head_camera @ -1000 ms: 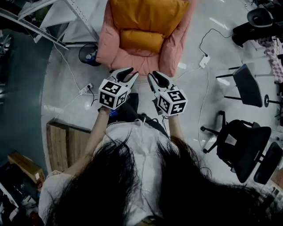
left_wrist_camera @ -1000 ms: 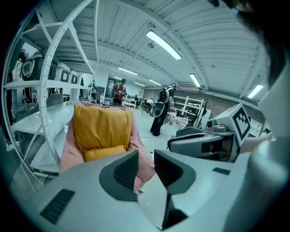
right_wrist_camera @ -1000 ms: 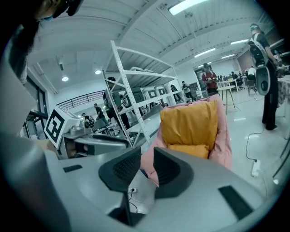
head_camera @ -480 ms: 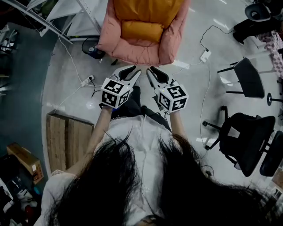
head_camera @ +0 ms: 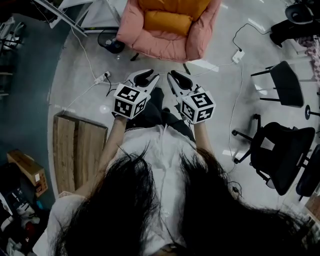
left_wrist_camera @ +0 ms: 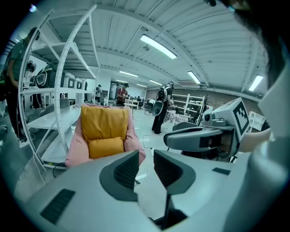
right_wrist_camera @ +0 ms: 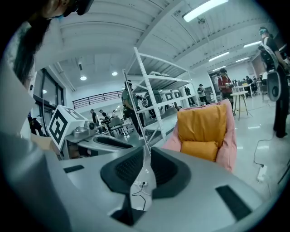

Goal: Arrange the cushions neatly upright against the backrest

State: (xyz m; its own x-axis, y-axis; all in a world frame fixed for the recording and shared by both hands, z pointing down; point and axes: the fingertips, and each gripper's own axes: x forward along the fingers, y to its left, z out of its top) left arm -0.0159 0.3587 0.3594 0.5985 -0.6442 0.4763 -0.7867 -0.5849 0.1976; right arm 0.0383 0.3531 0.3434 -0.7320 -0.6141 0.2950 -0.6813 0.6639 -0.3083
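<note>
Two orange cushions sat in the pink armchair [head_camera: 150, 47]: the large cushion [head_camera: 175, 5] stood upright against the backrest, and the small cushion [head_camera: 167, 22] lay on the seat at its foot. Well short of the armchair's front edge, both claws hung side by side over the glossy pale floor [head_camera: 215, 90]. The left gripper [head_camera: 149, 76] had its jaws slightly apart and empty. The right gripper [head_camera: 174, 77] had just been closing its jaws to a thin slit, with nothing between them. Cables, a power strip [head_camera: 237, 55], black office chairs [head_camera: 280, 155], a wooden pallet [head_camera: 77, 155] and white shelving [left_wrist_camera: 68, 68] ringed the room.

Soft pink cloth armchair [head_camera: 131, 27]; matt orange fabric cushions [head_camera: 168, 22]; glossy smooth floor [head_camera: 225, 90]; bare wood pallet [head_camera: 75, 155].
</note>
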